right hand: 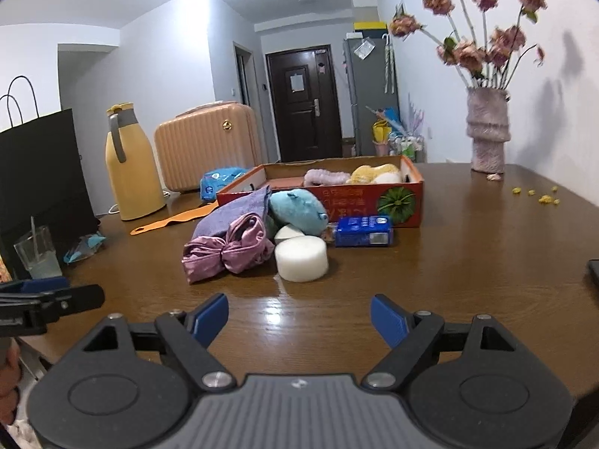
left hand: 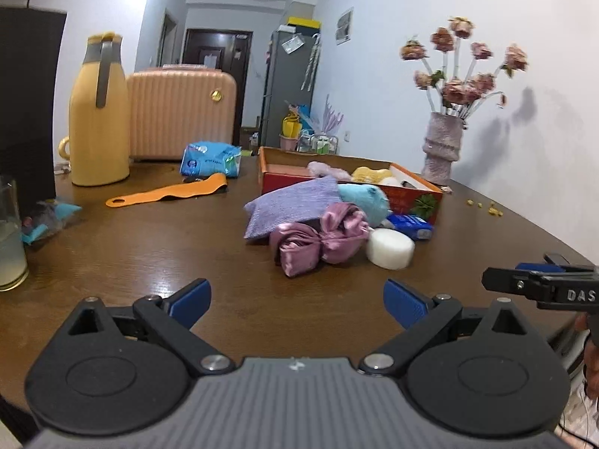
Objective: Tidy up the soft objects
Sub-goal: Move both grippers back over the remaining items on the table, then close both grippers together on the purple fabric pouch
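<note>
A pile of soft things lies on the brown table before a red cardboard box [left hand: 419,202] [right hand: 359,204]: a pink satin bow [left hand: 318,241] [right hand: 228,247], a purple cloth [left hand: 288,205] [right hand: 232,213], a blue plush toy [left hand: 363,196] [right hand: 297,209], a white sponge puck [left hand: 389,249] [right hand: 301,258] and a blue tissue pack [left hand: 411,224] [right hand: 363,230]. The box holds a yellow plush [right hand: 374,172] and a pink fluffy item [right hand: 324,176]. My left gripper [left hand: 297,301] is open and empty, short of the bow. My right gripper [right hand: 299,320] is open and empty, short of the sponge.
A yellow thermos [left hand: 99,112] [right hand: 131,164], a peach suitcase [left hand: 179,112], a blue wipes pack [left hand: 209,159], an orange strap [left hand: 168,191] and a glass [left hand: 9,239] stand at the left. A black bag [right hand: 37,172] is far left. A vase of flowers [left hand: 443,146] [right hand: 488,131] stands back right.
</note>
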`<state>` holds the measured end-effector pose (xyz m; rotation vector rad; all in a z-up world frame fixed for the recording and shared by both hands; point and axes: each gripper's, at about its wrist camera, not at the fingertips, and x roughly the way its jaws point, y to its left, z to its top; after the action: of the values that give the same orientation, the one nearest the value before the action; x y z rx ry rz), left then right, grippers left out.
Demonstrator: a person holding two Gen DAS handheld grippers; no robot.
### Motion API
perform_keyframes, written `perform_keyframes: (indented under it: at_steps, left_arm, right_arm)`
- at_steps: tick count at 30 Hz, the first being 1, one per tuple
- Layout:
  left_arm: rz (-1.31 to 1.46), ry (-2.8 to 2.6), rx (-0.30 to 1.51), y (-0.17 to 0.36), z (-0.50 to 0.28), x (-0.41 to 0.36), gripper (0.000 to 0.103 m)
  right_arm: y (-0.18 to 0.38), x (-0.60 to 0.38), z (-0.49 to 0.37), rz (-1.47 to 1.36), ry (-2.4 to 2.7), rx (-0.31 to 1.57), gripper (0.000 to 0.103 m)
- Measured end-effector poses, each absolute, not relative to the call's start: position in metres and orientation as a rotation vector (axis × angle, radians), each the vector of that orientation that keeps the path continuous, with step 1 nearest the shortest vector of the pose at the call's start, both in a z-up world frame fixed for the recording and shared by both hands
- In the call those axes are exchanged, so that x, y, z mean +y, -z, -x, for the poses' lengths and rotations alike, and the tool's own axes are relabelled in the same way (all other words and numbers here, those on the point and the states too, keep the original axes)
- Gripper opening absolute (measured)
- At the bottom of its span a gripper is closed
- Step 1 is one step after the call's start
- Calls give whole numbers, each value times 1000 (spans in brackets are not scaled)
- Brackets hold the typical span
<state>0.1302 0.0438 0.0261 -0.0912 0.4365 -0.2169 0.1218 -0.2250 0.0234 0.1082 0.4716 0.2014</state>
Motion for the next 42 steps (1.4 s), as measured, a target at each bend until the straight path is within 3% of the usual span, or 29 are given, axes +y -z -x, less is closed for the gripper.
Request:
perform_keyframes:
  at_steps: [8,13,16,17,19,21,25,27,35,42]
  left_arm:
    - [254,301,490,-23,-253,73,98]
    - [304,335,570,-12,-331,79,95]
    - [415,372,652,4,-364,89,85]
    - [458,375,676,9,-371,94,77]
    - [520,386,708,19,-380,101,68]
    - [541,396,697,19,-379,103,56]
    - [517,413,642,8,-372,100,36]
    - [520,413,610,-2,-363,100,33]
    - [400,434,474,-68,-270,73,30]
    - [325,437,512,-42,-191,36,30]
  right_arm:
    - [-35,-198,-219,-169,-266,477,67]
    - [-35,-175,-299,-251,-327,527,65]
    - [-26,-162,-338,-268,-300,556,66]
    - [-21,-158,-350,-271,-296,582,64]
    - [-12,-154,-365,-308,-316,609,54]
    - [-4,-151,-372,-337,-338,630,34]
    - [-2,-144,-374,-316,-344,580,20]
    - [-10,-143,-367,-310,-358,560,14]
    - [-68,-160,-288,-280,-431,414,12]
    - [-47,-180,-208,-214,-410,444,13]
